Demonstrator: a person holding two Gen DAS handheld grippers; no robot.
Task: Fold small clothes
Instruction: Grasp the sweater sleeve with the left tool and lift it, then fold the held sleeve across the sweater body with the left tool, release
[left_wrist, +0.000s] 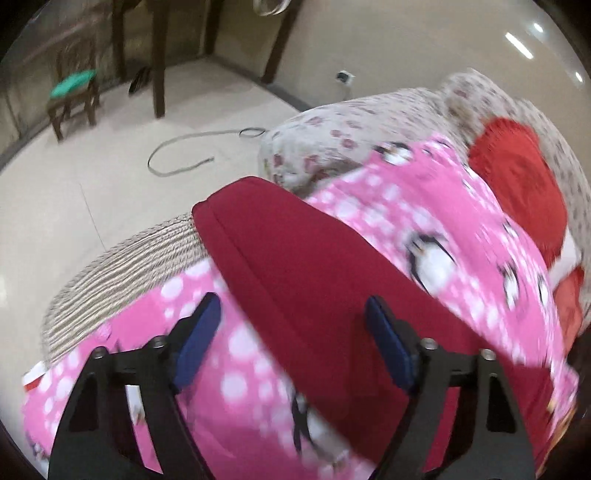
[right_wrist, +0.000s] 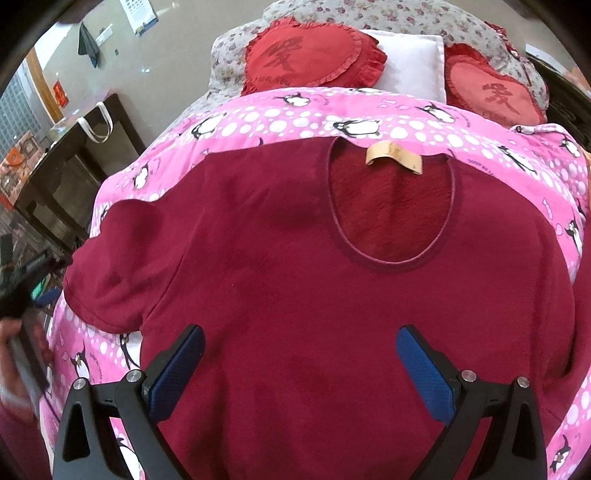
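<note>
A dark red short-sleeved shirt (right_wrist: 277, 258) lies flat, front up, on a pink penguin-print blanket (right_wrist: 295, 110), its tan neck label (right_wrist: 393, 155) showing inside the collar. My right gripper (right_wrist: 300, 332) hangs open over the chest, with nothing between its blue pads. In the left wrist view the picture is blurred. My left gripper (left_wrist: 291, 301) stands open over the shirt (left_wrist: 295, 258) where its red edge meets the blanket (left_wrist: 424, 206); the cloth lies below the pads, not pinched. One sleeve (right_wrist: 110, 266) spreads out to the left.
Two red heart cushions (right_wrist: 306, 59) (right_wrist: 491, 96) and a white pillow (right_wrist: 410, 62) lie at the head of the bed. A dark table (right_wrist: 74, 166) stands left of the bed. A chair with a green seat (left_wrist: 74, 92) and a loose cable (left_wrist: 184, 155) are on the tiled floor.
</note>
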